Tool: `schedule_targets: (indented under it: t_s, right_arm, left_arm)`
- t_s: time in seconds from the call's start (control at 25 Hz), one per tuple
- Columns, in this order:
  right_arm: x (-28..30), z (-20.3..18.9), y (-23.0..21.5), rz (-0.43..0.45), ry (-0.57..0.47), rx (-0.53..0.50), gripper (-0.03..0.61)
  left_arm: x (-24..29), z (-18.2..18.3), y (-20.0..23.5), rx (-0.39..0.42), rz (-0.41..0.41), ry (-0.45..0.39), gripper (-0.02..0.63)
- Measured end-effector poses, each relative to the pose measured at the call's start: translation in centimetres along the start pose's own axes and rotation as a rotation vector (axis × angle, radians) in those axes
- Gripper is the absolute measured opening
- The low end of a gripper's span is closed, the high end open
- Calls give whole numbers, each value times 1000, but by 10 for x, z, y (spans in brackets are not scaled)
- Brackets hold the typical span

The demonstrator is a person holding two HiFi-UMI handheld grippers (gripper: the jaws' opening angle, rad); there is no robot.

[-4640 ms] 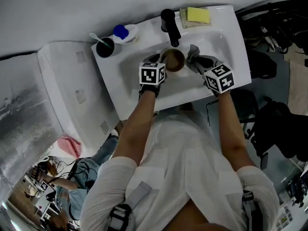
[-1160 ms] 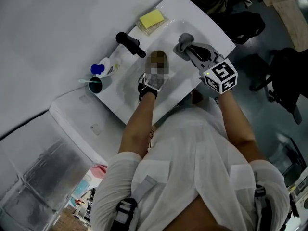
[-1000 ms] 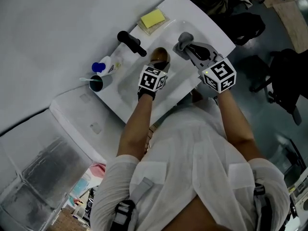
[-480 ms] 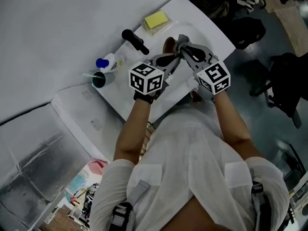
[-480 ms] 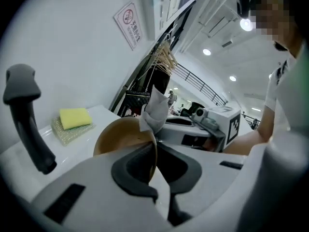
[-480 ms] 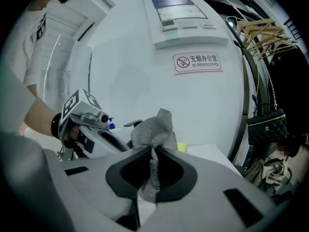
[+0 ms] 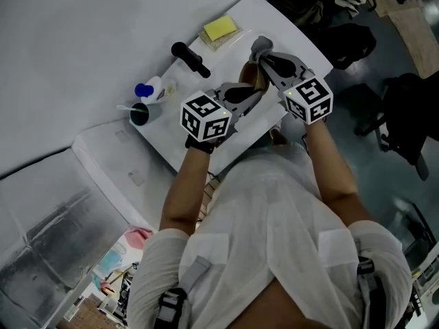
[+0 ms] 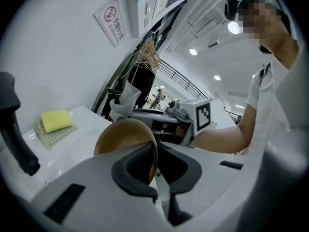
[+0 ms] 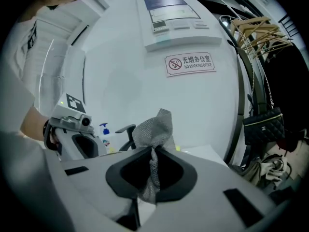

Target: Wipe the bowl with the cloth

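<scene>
A plain white wall [image 7: 75, 40] fills the upper left of the head view. A white sink counter [image 7: 305, 38] stands against it, with a lower white cabinet [image 7: 116, 163] beside it. The floor [image 7: 391, 184] is dark grey, and black shapes [image 7: 411, 108] too dim to name lie on it at the right. The right gripper view shows 1 no-smoking sign [image 9: 189, 63] on the wall under a white notice panel [image 9: 171, 18]. Wooden hangers [image 9: 256, 30] and a black handbag [image 9: 265, 124] hang at its right. The left gripper view shows at least 3 round ceiling lights [image 8: 193, 51] glowing.

the bowl [image 7: 254, 75] is mostly hidden behind the left gripper [image 7: 256, 93] in the head view.
</scene>
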State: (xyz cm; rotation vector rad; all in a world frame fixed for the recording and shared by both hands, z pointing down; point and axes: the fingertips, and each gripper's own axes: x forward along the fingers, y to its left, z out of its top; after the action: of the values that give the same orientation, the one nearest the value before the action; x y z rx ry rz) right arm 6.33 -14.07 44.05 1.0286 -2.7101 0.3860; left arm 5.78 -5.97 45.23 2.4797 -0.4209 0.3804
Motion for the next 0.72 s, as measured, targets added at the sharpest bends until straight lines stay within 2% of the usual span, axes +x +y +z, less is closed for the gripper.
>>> schedule_targets:
  t_s: [0.16, 0.36, 0.52, 0.72]
  right_arm:
    - [1, 3, 14, 32, -9, 15, 41]
    - [3, -1, 37, 119, 35, 25, 41]
    - [0, 0, 47, 177, 55, 13, 41]
    - [-3, 7, 36, 141, 24, 21, 41]
  left_arm:
    - [-6, 8, 27, -68, 87, -57, 18]
    - [-19, 15, 51, -112, 147, -109, 18]
    - [-24, 19, 51, -128, 123, -132, 18]
    - [-22, 15, 36, -100, 68, -101, 18]
